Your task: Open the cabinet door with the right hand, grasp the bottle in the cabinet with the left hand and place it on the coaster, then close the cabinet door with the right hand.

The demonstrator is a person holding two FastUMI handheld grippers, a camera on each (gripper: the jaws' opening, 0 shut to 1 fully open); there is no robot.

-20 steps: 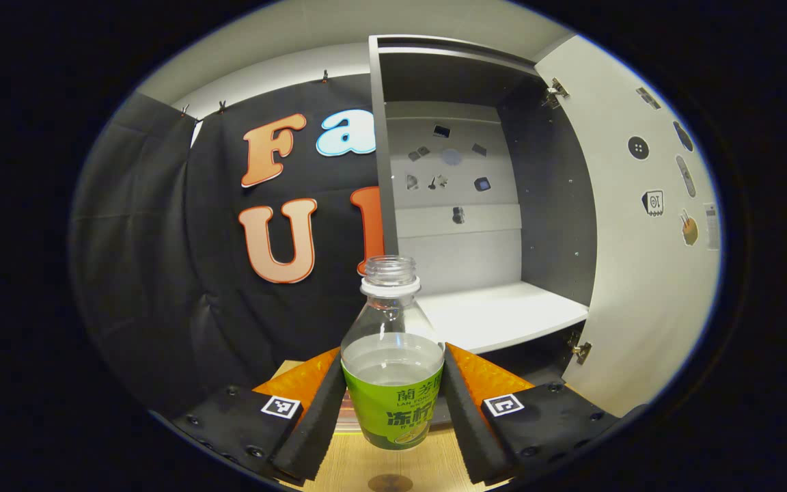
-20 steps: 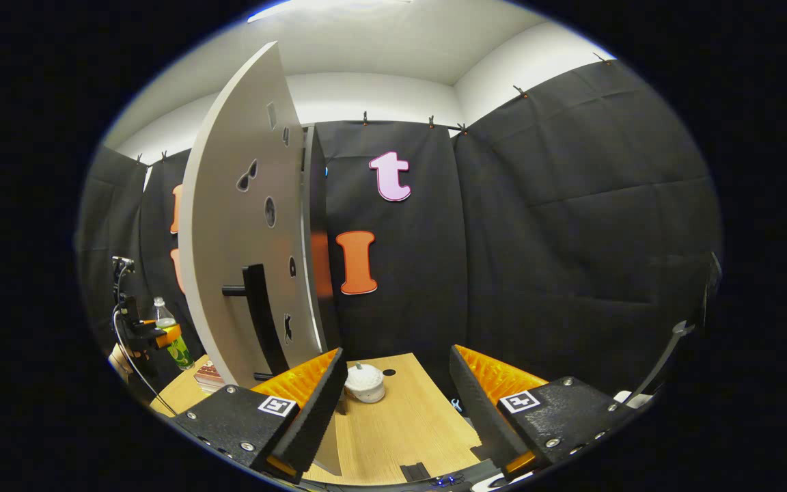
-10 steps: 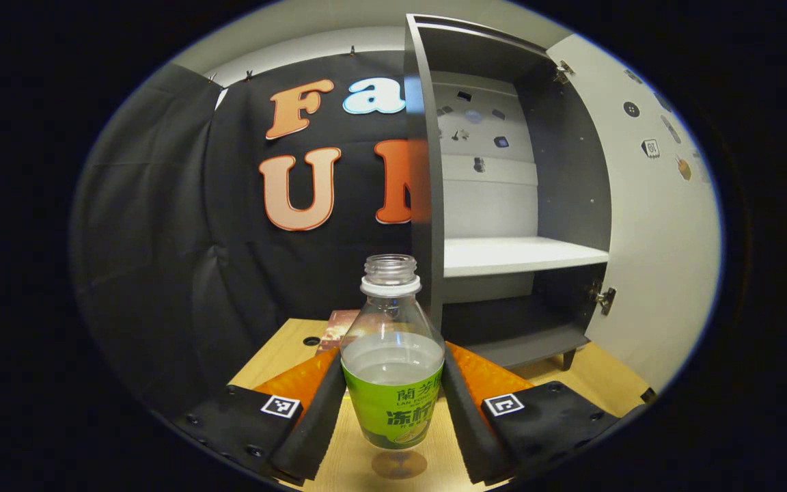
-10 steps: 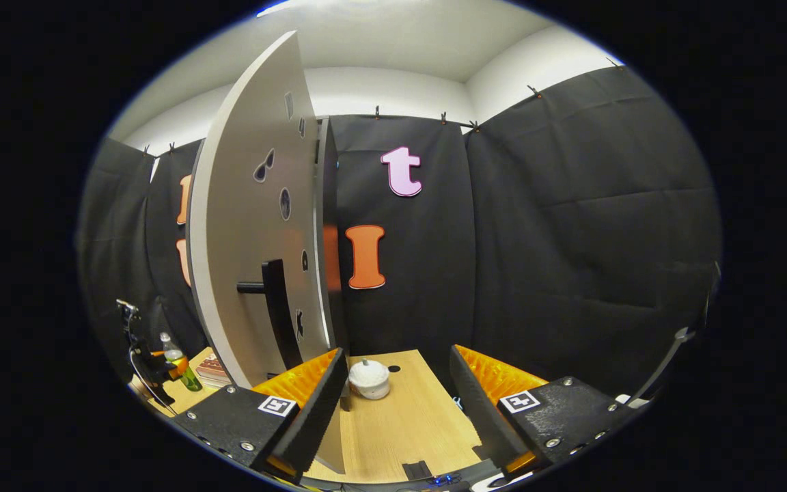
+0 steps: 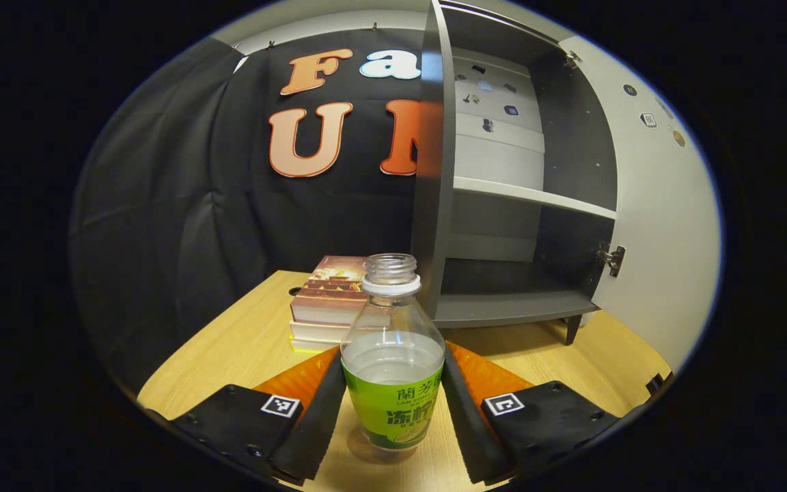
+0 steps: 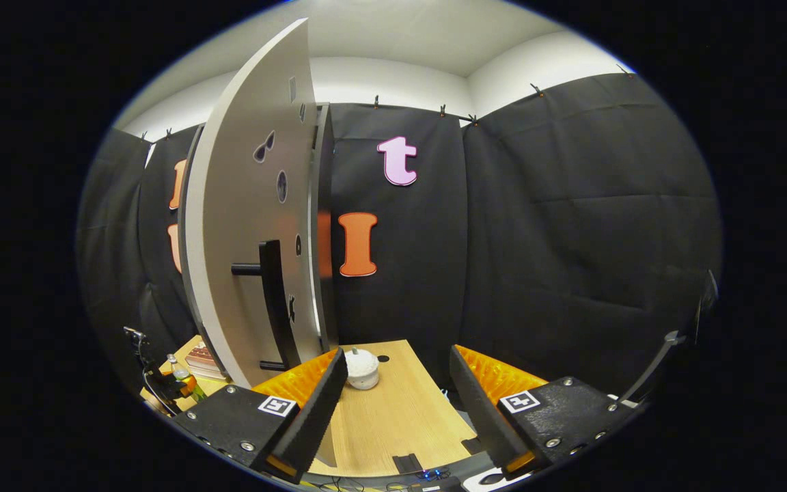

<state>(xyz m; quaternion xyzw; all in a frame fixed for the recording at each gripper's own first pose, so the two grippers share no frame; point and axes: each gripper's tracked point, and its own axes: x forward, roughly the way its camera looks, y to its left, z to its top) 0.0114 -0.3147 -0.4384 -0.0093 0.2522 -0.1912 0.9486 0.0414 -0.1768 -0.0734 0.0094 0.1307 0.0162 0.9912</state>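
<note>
The left tongs [image 5: 393,410] are clamped on the bottle [image 5: 392,362], both fingers pressed against its green label, and it stands upright low over the counter [image 5: 229,355]; whether its base touches the wood is hard to tell. Just behind it lies a stack of books [image 5: 325,304], with the cabinet [image 5: 503,205] beside that, its shelf bare and its door [image 5: 653,225] swung wide. In the right gripper view the right tongs [image 6: 397,403] hang apart, gripping nothing, near the door's dark handle [image 6: 274,301]. A small white lidded pot [image 6: 361,369] sits on the counter beyond them.
</note>
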